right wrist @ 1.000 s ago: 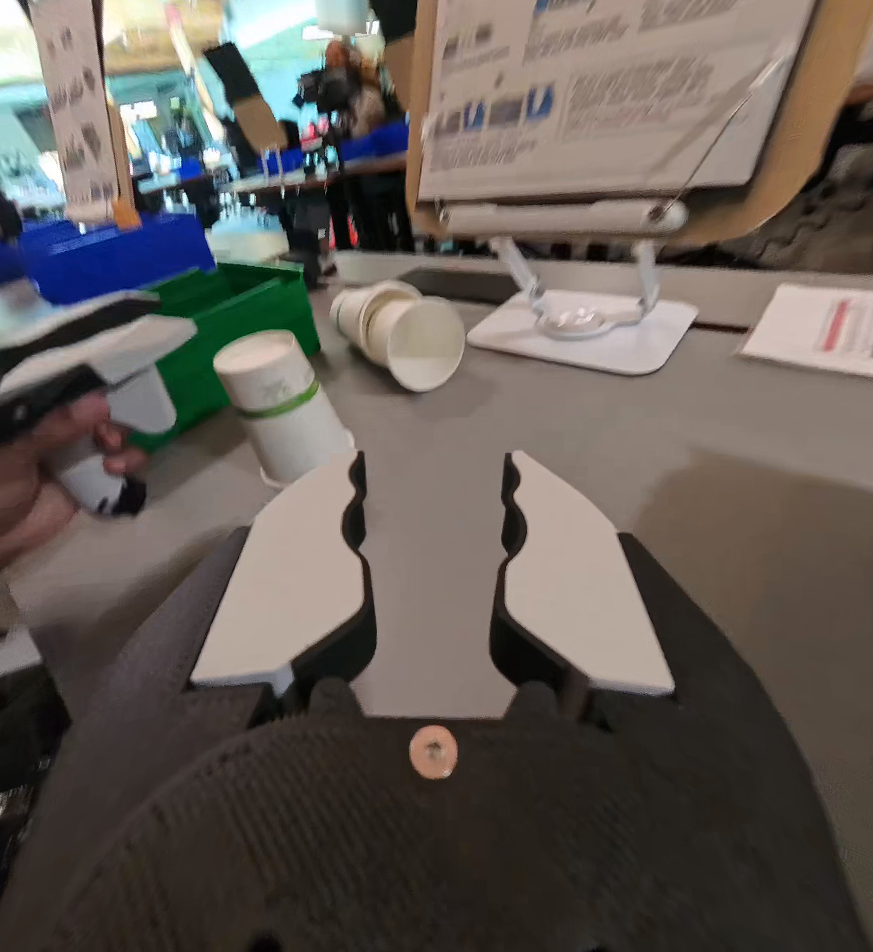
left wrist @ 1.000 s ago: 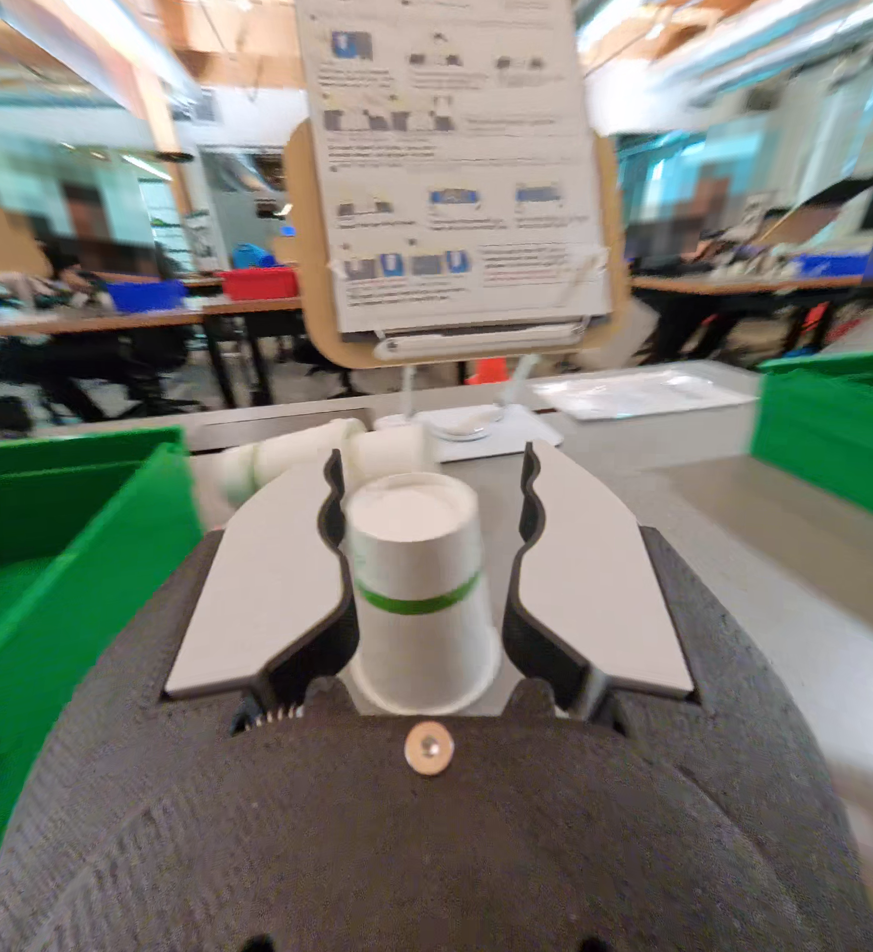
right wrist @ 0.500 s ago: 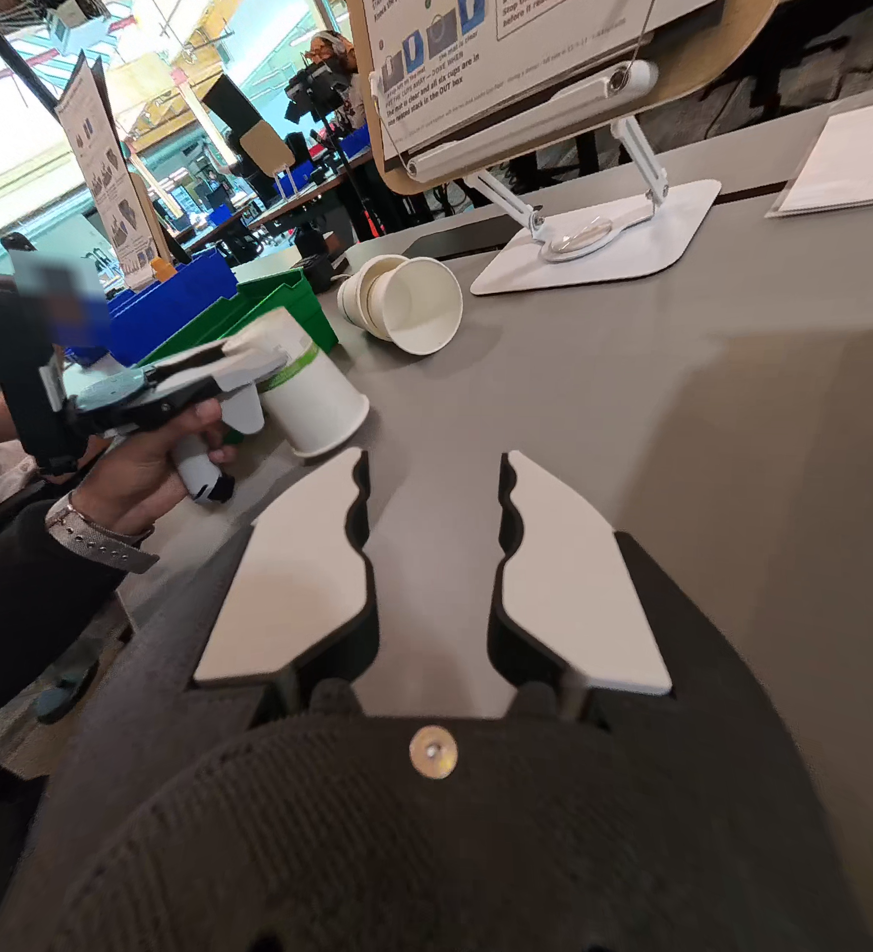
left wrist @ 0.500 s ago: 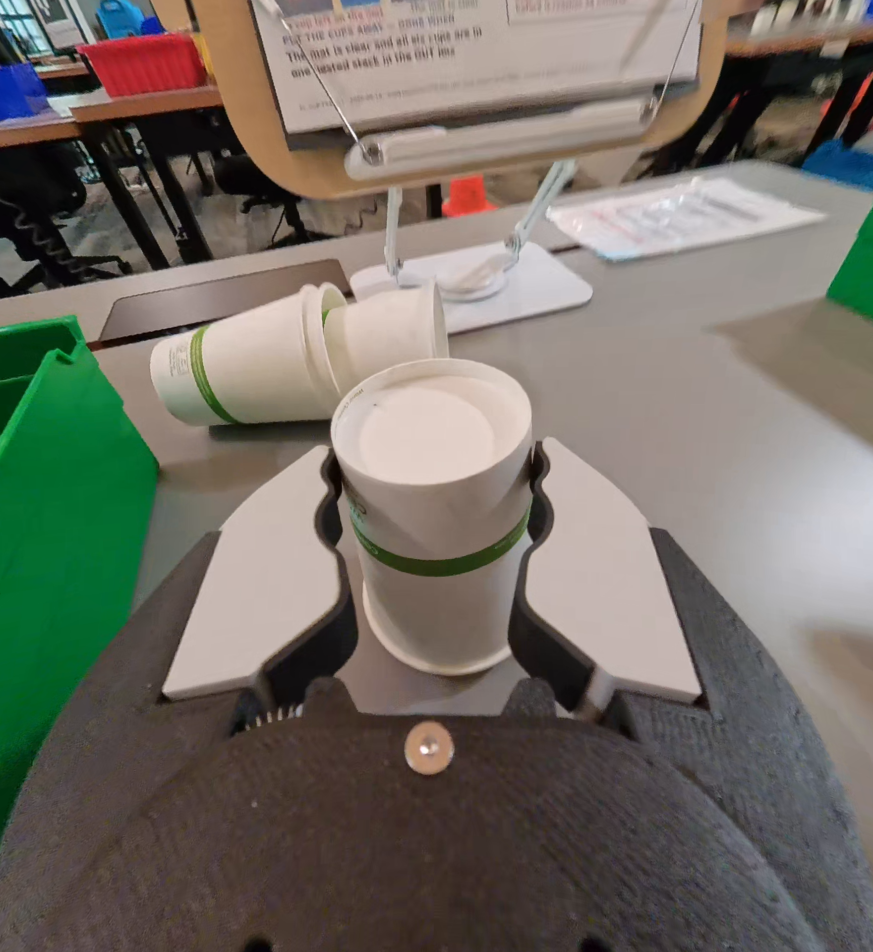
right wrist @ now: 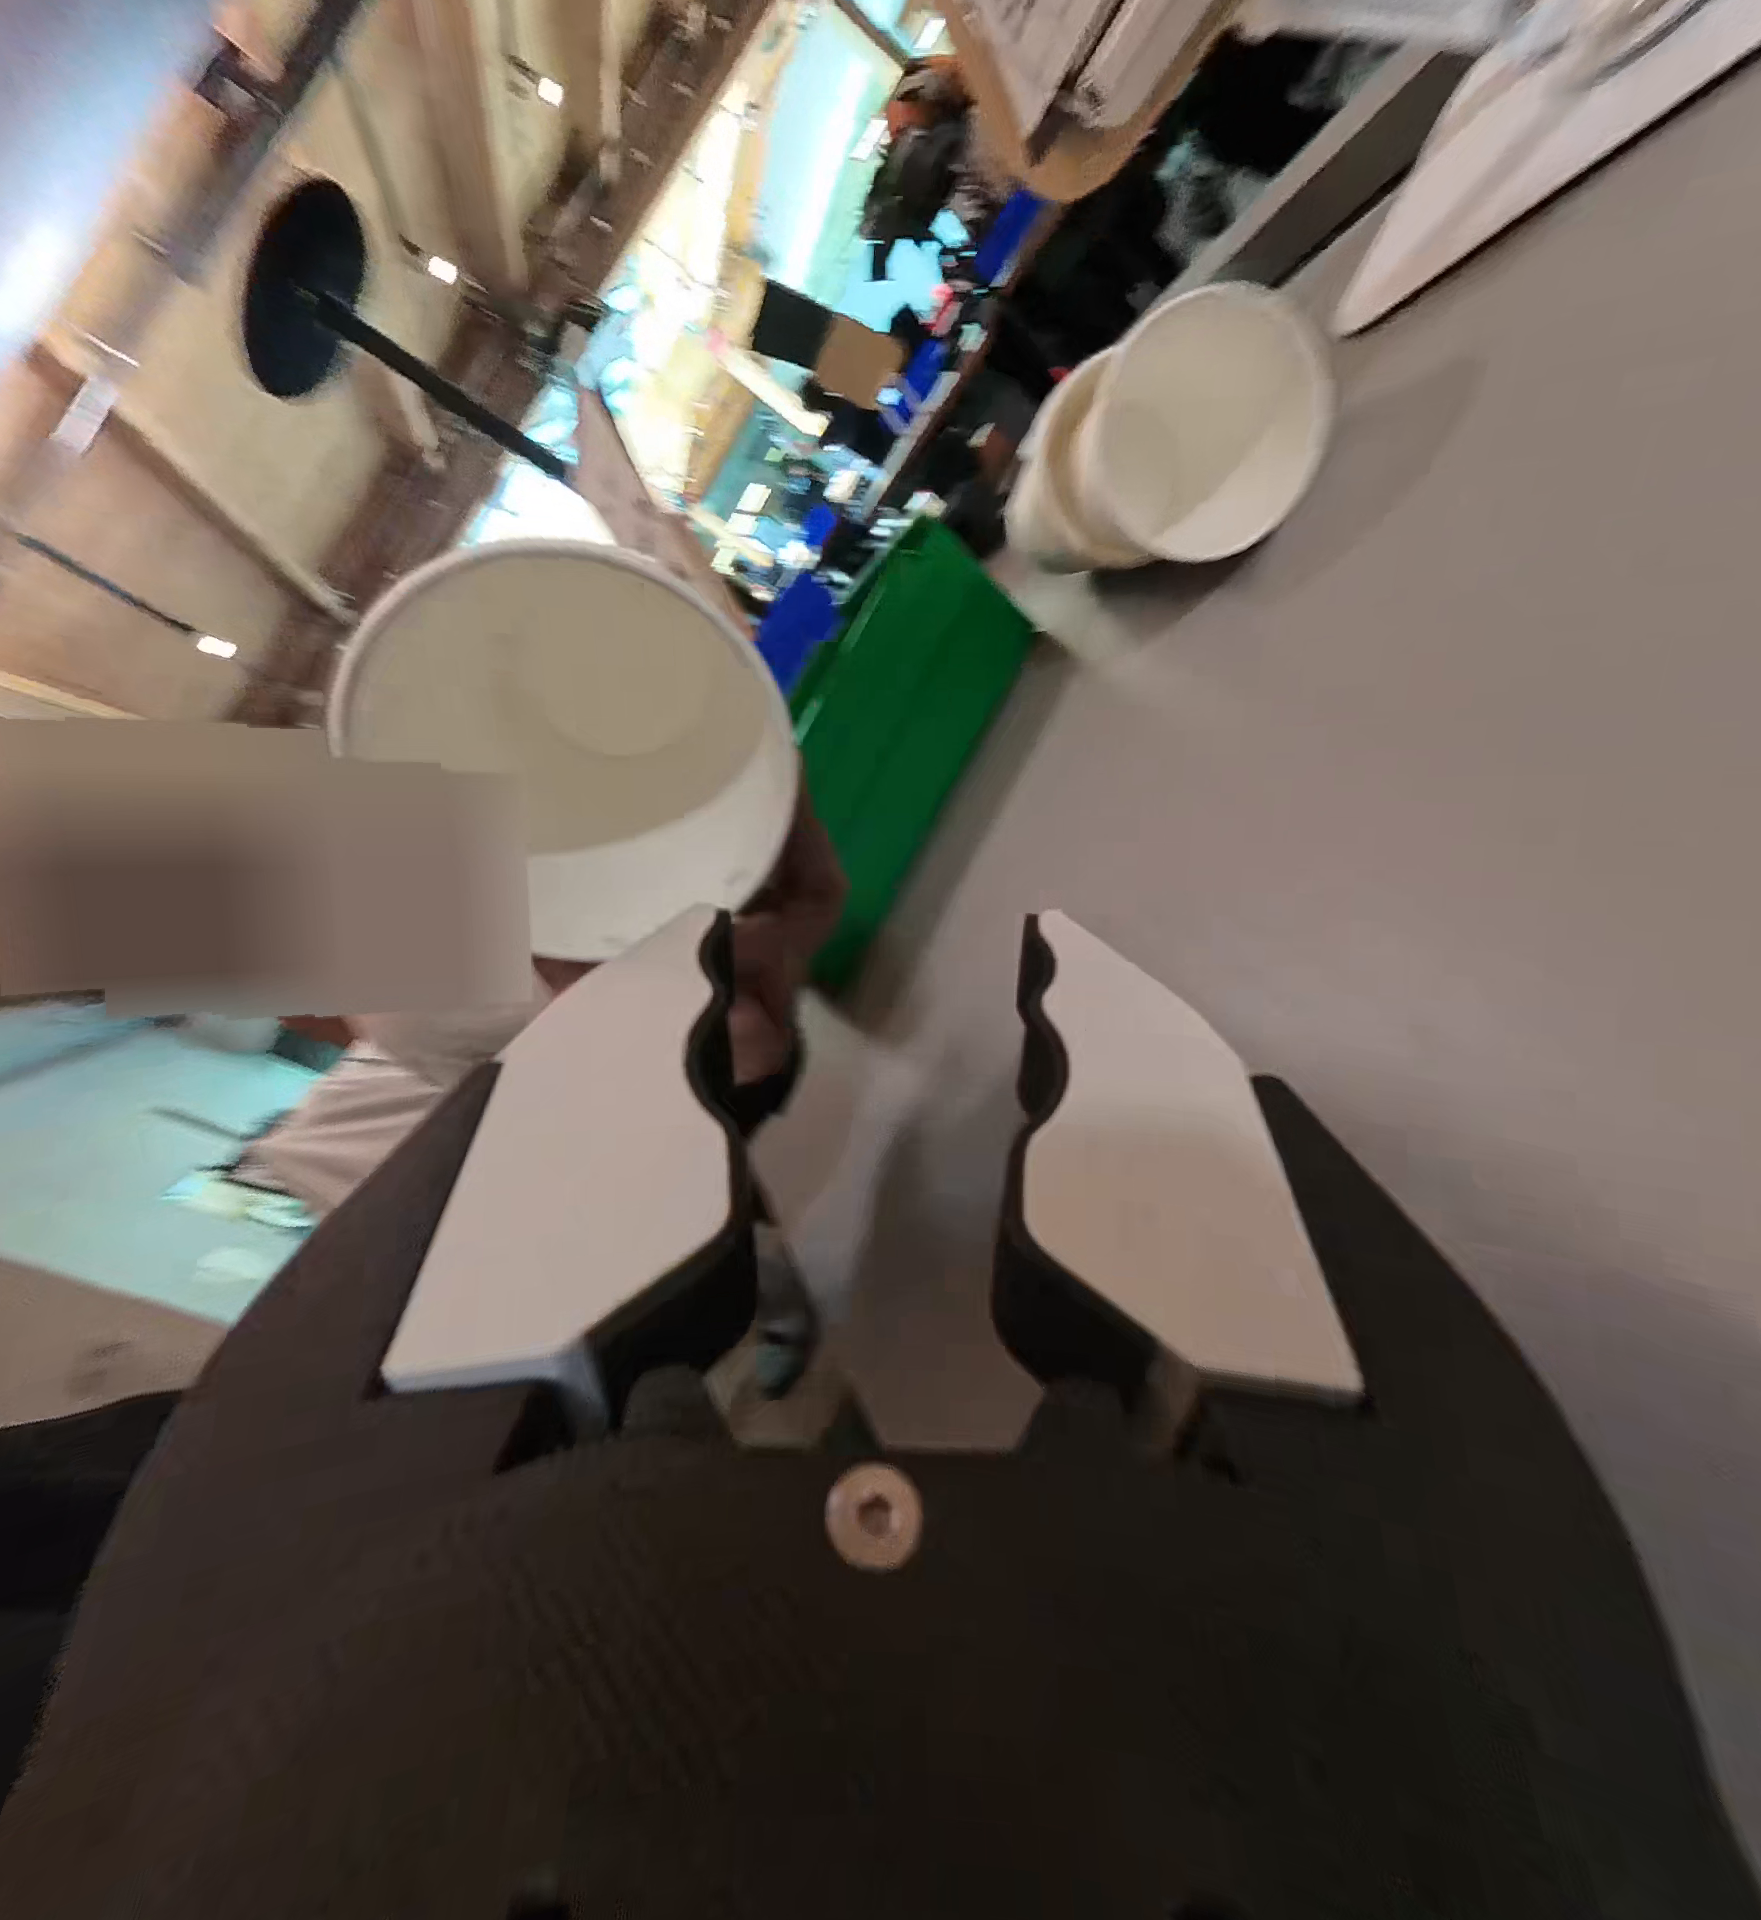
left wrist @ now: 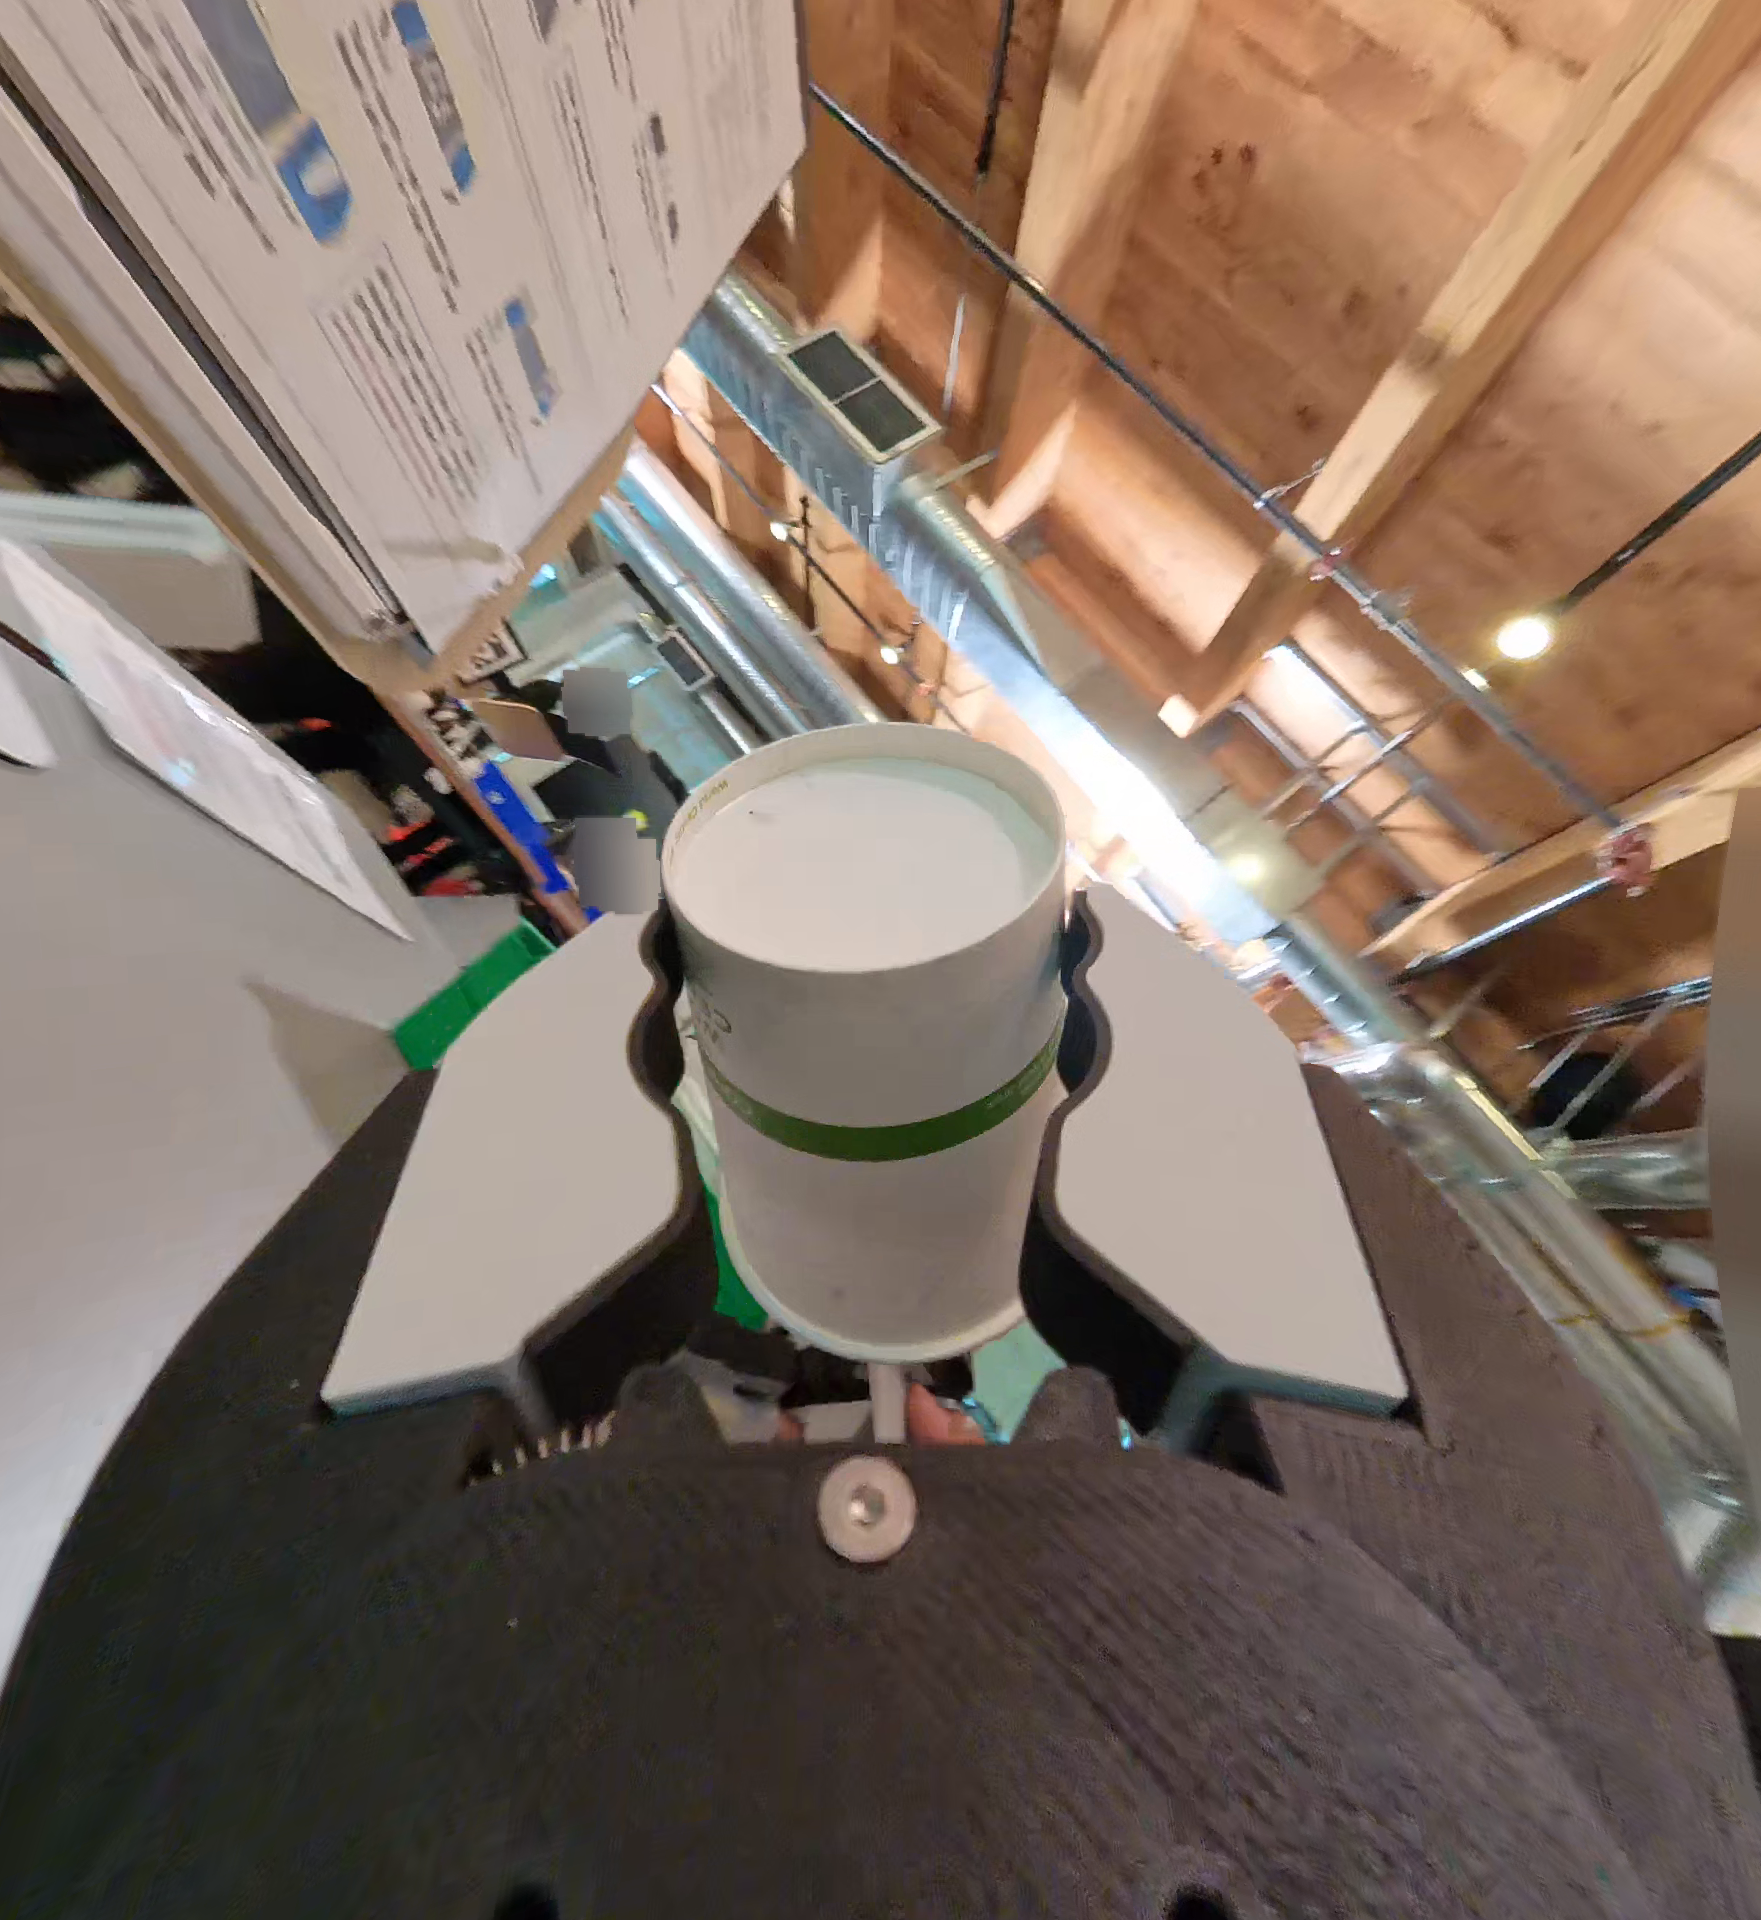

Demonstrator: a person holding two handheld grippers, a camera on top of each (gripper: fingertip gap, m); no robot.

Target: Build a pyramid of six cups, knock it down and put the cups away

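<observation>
A: What is the left gripper (left wrist: 860, 997) carrying?
B: It is clamping a white paper cup (left wrist: 860, 1049) with a green band at frame centre, base pointing forward.
A: And the right gripper (right wrist: 871, 1023)?
B: Its fingers are standing apart, holding nothing. Nested cups (right wrist: 1172, 436) are lying on the grey table (right wrist: 1478, 831) at upper right, beside a green bin (right wrist: 902, 727).

The paper cup (left wrist: 860, 1049) is white with one green band around it, and the gripper (left wrist: 865, 997) clamping it has pale grey fingers (left wrist: 533, 1174) edged in black on a black textured body. The table (right wrist: 1427, 831) is plain grey, the bin (right wrist: 907, 727) bright green, the lying cups (right wrist: 1182, 431) cream-white inside, and the ceiling beams (left wrist: 1375, 312) warm brown wood.
</observation>
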